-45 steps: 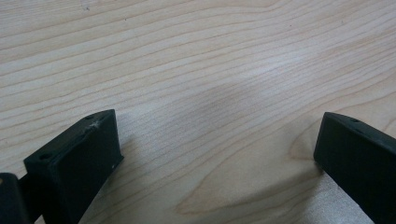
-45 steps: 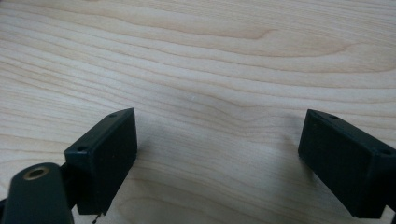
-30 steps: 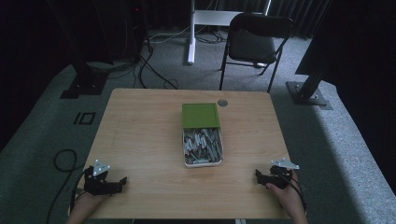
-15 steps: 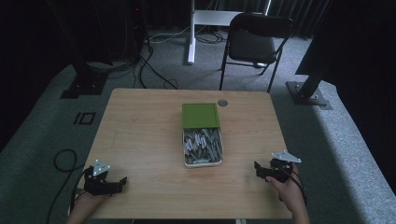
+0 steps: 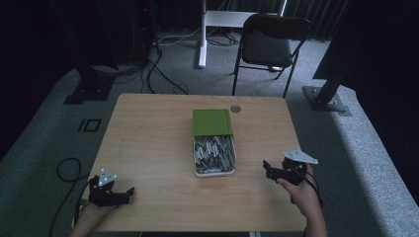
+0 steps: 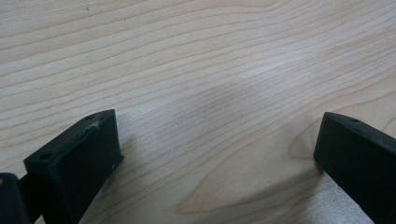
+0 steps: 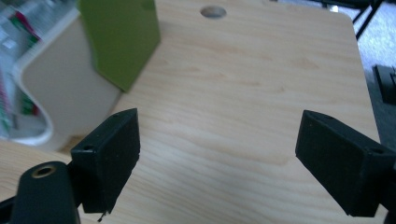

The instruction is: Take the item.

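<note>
At the near left corner of the table [image 5: 148, 143], my left gripper [image 5: 129, 191] has its jaws spread wide, nothing between them but bare wood grain; in the left gripper view they sit low against the tabletop, casting soft shadows. The hand behind it comes in from the bottom edge, the gripper lying low and pointed to the right.

My right gripper [image 5: 266, 166] also has its jaws wide apart, holding nothing. It stands at the near right of the table, pointed left toward the white tray [image 5: 214, 172], near it but apart. The right hand [image 5: 298, 188] grips it from behind, forearm angled in from the bottom right.

The tray holds a heap of small grey pieces, too small to identify. A green lid [image 5: 212, 122] covers its far end. In the right gripper view the lid [image 7: 122, 37] and tray [image 7: 60, 100] sit up left of the jaws. A round hole [image 5: 235, 108] marks the far table edge.
</note>
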Demonstrator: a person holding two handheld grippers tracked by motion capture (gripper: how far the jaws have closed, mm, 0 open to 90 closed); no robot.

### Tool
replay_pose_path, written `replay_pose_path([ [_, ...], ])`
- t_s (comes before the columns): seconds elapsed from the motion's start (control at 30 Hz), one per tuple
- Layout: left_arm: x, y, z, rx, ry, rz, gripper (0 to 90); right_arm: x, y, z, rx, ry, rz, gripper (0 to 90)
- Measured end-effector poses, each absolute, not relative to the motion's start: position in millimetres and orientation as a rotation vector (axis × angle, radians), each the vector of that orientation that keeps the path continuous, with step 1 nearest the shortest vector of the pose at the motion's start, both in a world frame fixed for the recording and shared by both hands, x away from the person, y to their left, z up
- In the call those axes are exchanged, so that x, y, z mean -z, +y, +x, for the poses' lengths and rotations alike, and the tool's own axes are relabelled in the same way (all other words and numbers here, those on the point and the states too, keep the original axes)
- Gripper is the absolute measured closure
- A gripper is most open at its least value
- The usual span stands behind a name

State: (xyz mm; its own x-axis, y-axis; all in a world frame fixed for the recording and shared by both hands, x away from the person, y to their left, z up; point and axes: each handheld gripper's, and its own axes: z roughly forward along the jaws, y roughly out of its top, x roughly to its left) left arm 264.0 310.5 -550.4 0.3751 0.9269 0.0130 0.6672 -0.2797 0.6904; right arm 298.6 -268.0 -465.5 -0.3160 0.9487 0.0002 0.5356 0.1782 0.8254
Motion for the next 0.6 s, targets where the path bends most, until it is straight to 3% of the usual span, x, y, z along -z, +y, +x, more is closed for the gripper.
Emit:
replay_pose_path([
  [0.6, 550.4, 310.5, 264.0, -0.563, 1.369, 2.041, 1.2, 434.6, -212.1, 300.2, -1.179, 2.005, 1.210, 16.1],
])
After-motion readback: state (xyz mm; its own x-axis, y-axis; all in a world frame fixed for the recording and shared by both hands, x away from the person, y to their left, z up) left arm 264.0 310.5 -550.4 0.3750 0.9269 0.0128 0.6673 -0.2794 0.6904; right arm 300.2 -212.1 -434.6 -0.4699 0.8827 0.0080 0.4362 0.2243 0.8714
